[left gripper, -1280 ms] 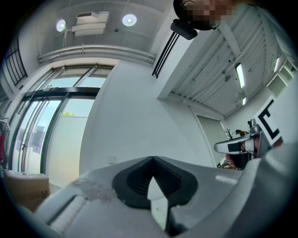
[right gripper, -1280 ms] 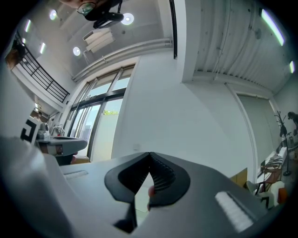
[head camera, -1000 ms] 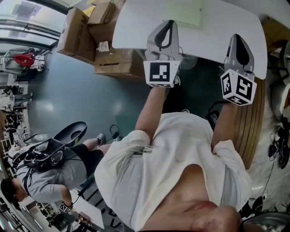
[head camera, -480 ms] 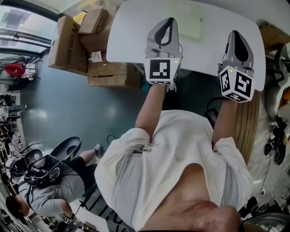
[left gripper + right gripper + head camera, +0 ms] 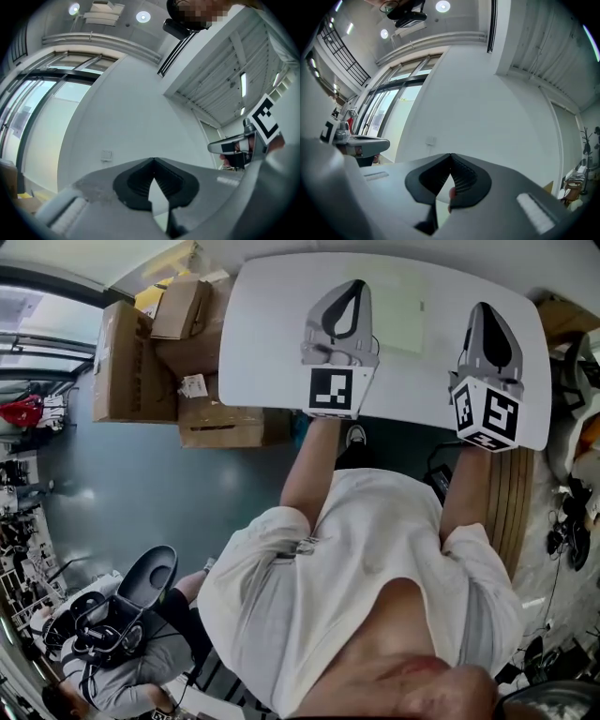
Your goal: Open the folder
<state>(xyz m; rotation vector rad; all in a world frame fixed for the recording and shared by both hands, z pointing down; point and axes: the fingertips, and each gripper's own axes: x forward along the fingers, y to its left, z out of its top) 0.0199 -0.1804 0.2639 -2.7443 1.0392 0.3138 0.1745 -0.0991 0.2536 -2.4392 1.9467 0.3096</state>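
A pale green folder (image 5: 401,313) lies flat and closed on the white table (image 5: 272,334) in the head view. My left gripper (image 5: 347,285) hovers over the table just left of the folder, its body covering the folder's left edge. My right gripper (image 5: 487,307) hangs over the table's right part, to the right of the folder. Both point slightly upward, so the gripper views show only wall and ceiling, not the folder. The left gripper (image 5: 153,159) is shut with nothing in it. The right gripper (image 5: 450,154) is also shut and holds nothing.
Cardboard boxes (image 5: 141,352) are stacked on the floor left of the table. A seated person (image 5: 112,662) and a dark office chair (image 5: 150,582) are at lower left. Wooden slats (image 5: 516,493) and cables lie to the right of the table.
Both grippers have moved forward over the table. More of the table now shows, and the folder sits lower in the head view, between the grippers. Jaws stayed shut.
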